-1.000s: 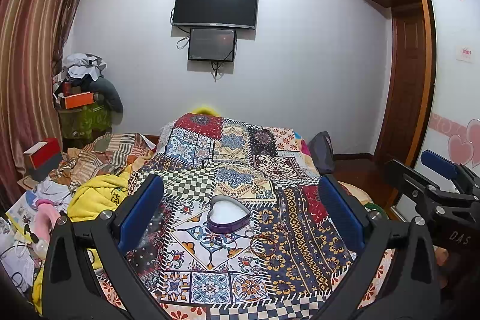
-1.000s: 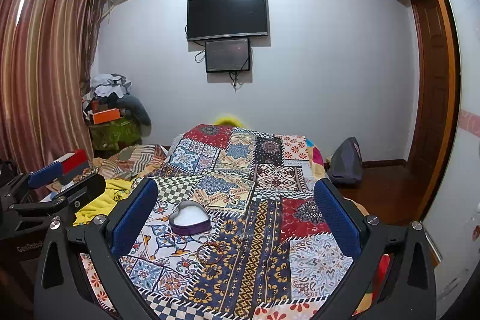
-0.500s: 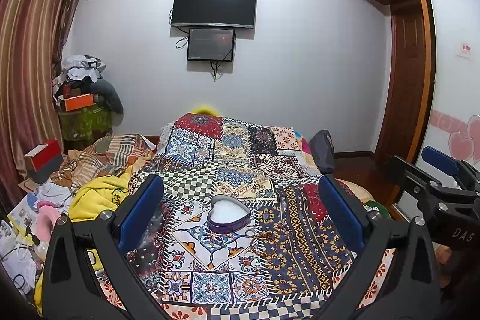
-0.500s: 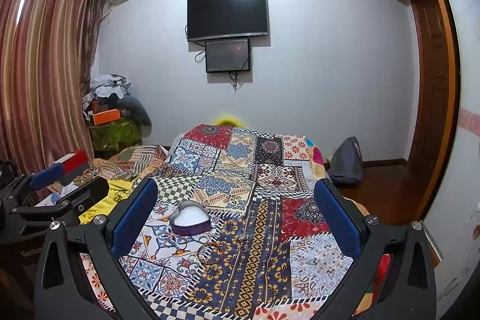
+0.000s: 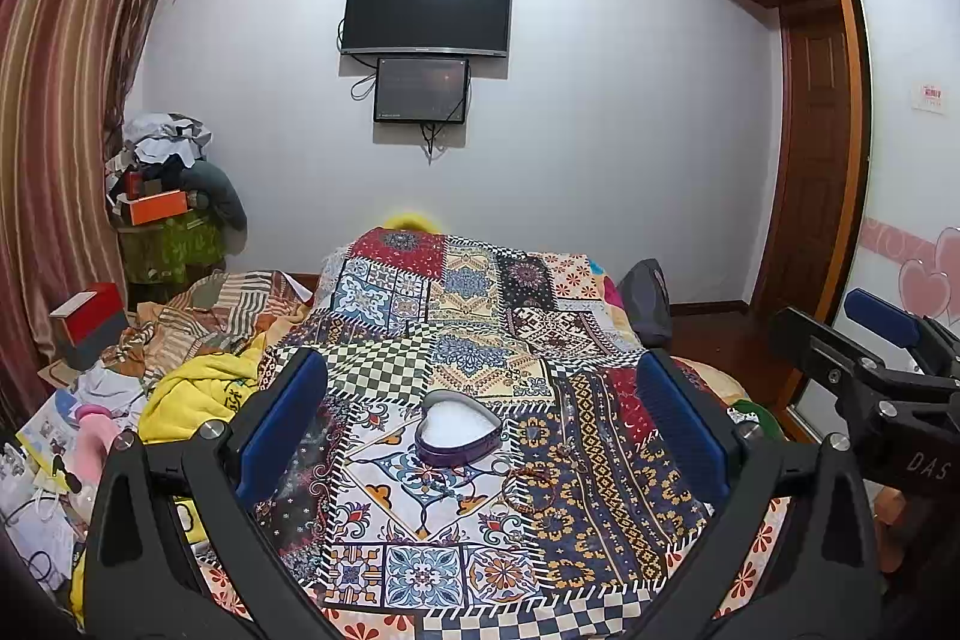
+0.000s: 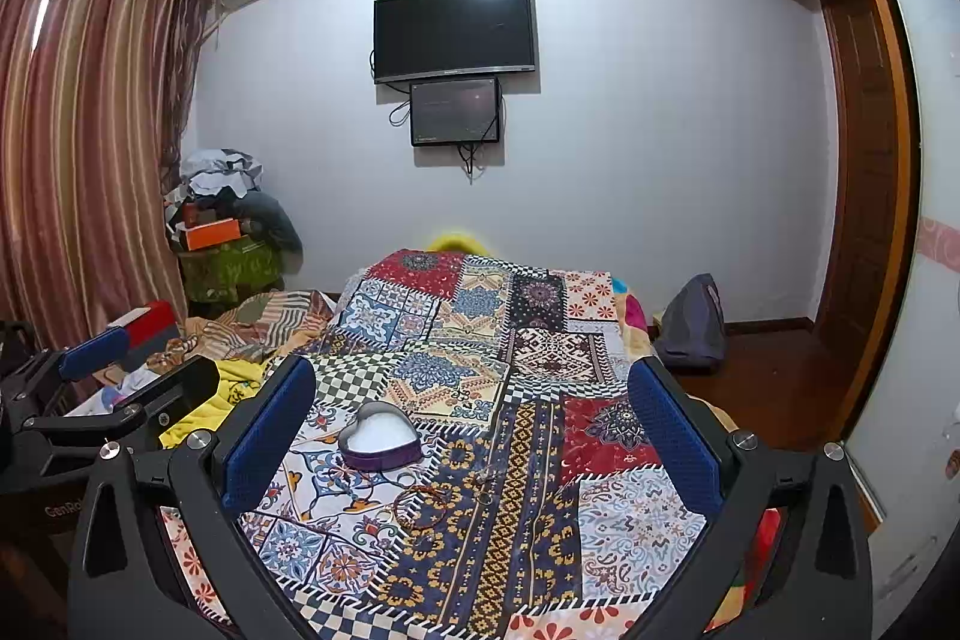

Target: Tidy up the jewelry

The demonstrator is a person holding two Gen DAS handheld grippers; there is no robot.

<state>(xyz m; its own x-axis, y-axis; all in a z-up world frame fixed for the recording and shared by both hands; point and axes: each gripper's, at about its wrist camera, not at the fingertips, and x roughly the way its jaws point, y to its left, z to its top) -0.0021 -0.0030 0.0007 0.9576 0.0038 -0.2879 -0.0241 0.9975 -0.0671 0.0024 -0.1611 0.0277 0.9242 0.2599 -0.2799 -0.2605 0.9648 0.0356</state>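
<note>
Both claws spread wide and empty, held up and back from the bed, well apart from anything on it: a stance for sizing up the job, judging by the clear view each camera gets between its blue-padded fingers

Left claw [image 5: 480, 424] open, gripping nothing. Dead ahead between its fingers, a heart-shaped purple tin with a white lining [image 5: 459, 430], lid off and mouth up, presumably set so for jewelry to drop straight in. Just nearer the claw than the tin and a little right, a loose tangle of thin reddish-brown bracelets and cords [image 5: 540, 484], lying flat on the multicoloured patchwork quilt [image 5: 480, 340]. Busy pattern under them, so exact count and type hard to tell

Right claw [image 6: 471, 430] likewise open and empty. From here, tin [image 6: 379, 439] ahead and left of centre, bracelets [image 6: 423, 505] nearer and closer to centre, almost on the midline. Left claw's black body visible far left in this view; right claw's body at far right edge of the left view

Nothing seen inside the tin, so task likely at its start. Probable next need: descend on the bracelet tangle, pinch one strand without snagging quilt fabric. Thin cords on soft cloth likely to slip or drag neighbours along
</note>
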